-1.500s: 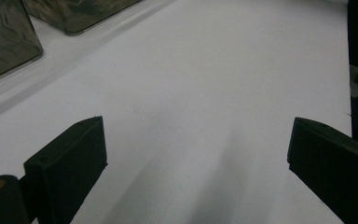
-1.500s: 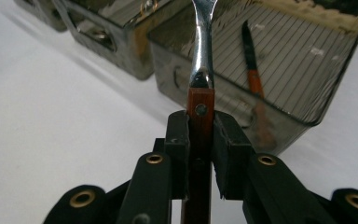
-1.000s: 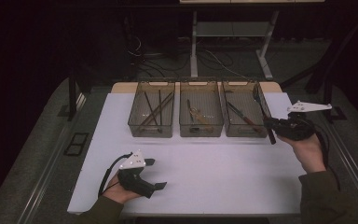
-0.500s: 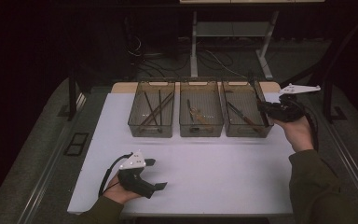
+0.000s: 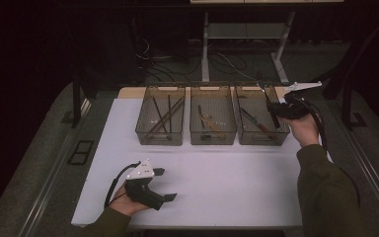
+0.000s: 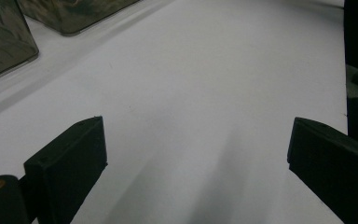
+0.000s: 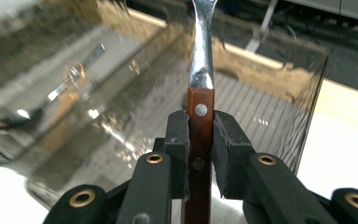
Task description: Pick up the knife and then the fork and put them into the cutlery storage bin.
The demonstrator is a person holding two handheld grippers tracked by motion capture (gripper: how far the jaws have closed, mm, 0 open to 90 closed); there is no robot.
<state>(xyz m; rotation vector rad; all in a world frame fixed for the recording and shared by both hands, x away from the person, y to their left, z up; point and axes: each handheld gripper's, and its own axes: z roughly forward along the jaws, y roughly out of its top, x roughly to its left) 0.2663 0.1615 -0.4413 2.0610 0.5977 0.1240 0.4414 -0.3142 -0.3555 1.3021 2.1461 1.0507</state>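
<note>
While the right tongs clench a wooden-handled utensil over the far-right bin and the left tongs rest released on the bench, a tilted release could catch the bin's rim.

Utensil — red-brown handle, silver neck; bins smoky clear; table white.

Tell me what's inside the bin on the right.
The right bin holds a spoon lying along its bottom. The right gripper holds a wood-handled utensil at its rim; that utensil's head runs out of frame, and glare off the wall hides the rest.
</note>
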